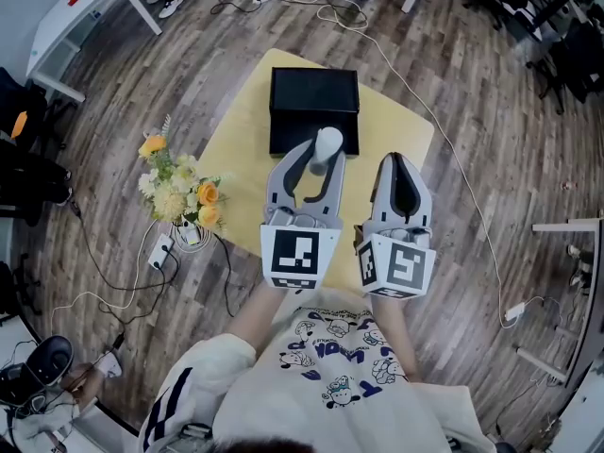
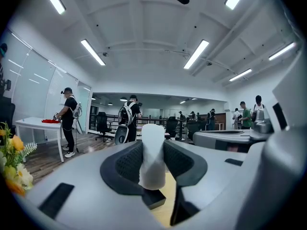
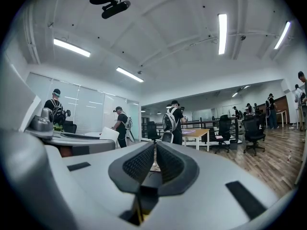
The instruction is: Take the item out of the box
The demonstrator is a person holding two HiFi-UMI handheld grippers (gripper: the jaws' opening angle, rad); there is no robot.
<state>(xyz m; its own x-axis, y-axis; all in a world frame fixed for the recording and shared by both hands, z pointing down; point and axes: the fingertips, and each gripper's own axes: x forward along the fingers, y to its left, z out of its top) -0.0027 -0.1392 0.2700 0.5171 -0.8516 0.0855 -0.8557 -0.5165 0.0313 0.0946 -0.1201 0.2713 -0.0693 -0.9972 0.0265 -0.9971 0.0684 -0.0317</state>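
A black box (image 1: 314, 102) lies closed-looking and flat at the far side of the yellow table (image 1: 401, 130). My left gripper (image 1: 326, 151) is shut on a white cylinder-shaped item (image 1: 328, 143), held upright over the box's near edge. In the left gripper view the white item (image 2: 153, 152) stands between the dark ribbed pads (image 2: 125, 164), pressed from both sides. My right gripper (image 1: 397, 161) hovers to the right of the box over the table, shut with nothing in it. In the right gripper view its pads (image 3: 139, 163) almost meet.
A bunch of yellow and white flowers (image 1: 179, 189) stands at the table's left edge. A power strip (image 1: 159, 250) and cables lie on the wooden floor. Several people (image 2: 127, 121) and desks stand far off in the room.
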